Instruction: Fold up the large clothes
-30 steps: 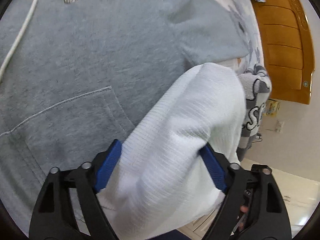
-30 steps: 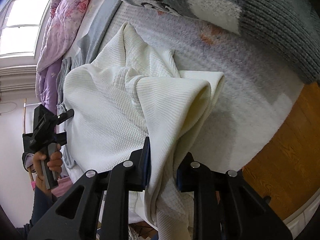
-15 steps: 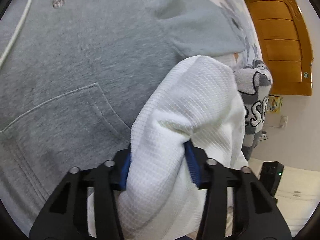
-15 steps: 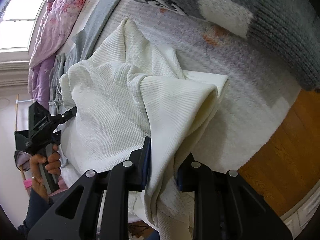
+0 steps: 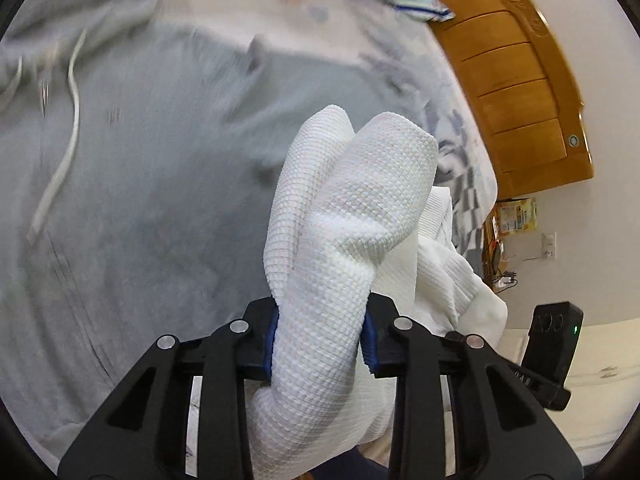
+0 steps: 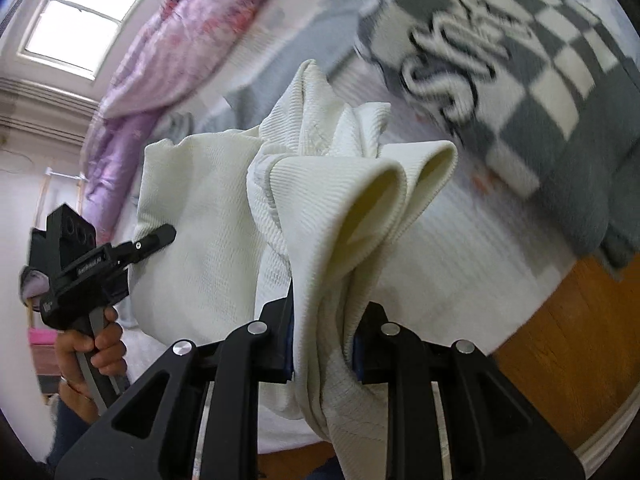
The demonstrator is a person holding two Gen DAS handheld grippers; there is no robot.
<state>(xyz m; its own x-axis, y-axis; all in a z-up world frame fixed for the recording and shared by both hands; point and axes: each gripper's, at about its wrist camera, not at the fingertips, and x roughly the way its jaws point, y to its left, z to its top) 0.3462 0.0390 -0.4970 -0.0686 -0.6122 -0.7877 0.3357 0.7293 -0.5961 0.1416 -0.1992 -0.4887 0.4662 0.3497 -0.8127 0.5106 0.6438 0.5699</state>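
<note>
Both the left gripper (image 5: 320, 336) and right gripper (image 6: 322, 340) are clamped on bunched edges of the white knit top (image 6: 208, 216), lifted over the bed (image 6: 452, 280); soft and floppy, it's best held by its corners.

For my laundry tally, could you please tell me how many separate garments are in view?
3: the white knit top clamped in both grippers, the grey hoodie flat on the bed beneath, and the checkered sweater beyond; others may be hidden.
</note>
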